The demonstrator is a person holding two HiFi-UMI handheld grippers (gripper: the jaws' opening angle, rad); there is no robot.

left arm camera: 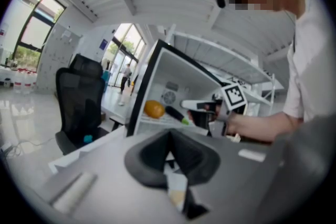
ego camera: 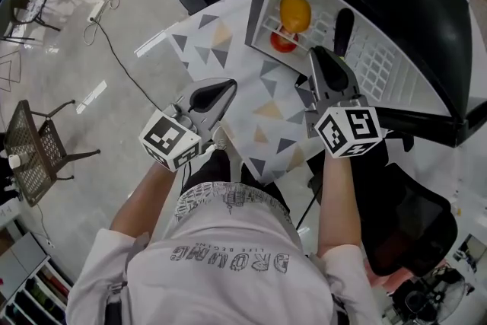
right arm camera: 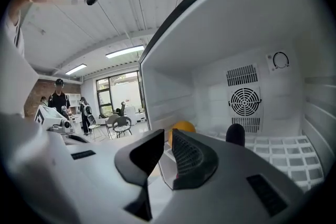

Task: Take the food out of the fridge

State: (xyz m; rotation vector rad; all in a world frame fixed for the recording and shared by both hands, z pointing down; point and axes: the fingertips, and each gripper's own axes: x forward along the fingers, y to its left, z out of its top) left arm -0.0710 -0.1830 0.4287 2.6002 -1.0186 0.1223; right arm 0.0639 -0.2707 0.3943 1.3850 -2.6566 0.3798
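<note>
The small black fridge [ego camera: 426,19] stands open on the table, its white inside showing. On its wire shelf lie an orange fruit [ego camera: 295,11], a red fruit [ego camera: 283,43] and a dark long vegetable [ego camera: 344,28]. My right gripper [ego camera: 318,55] sits at the fridge mouth, just short of the shelf. In the right gripper view its jaws [right arm camera: 168,136] stand a narrow gap apart with nothing between them, with the orange fruit [right arm camera: 181,127] and dark vegetable [right arm camera: 235,135] beyond. My left gripper [ego camera: 228,87] hangs back over the table, shut and empty [left arm camera: 169,134].
The table carries a white cloth with a triangle pattern [ego camera: 262,110]. A black office chair [ego camera: 411,224] stands at my right, another [left arm camera: 79,102] behind the table. A wire chair [ego camera: 34,152] and a cable [ego camera: 114,49] are on the floor at left.
</note>
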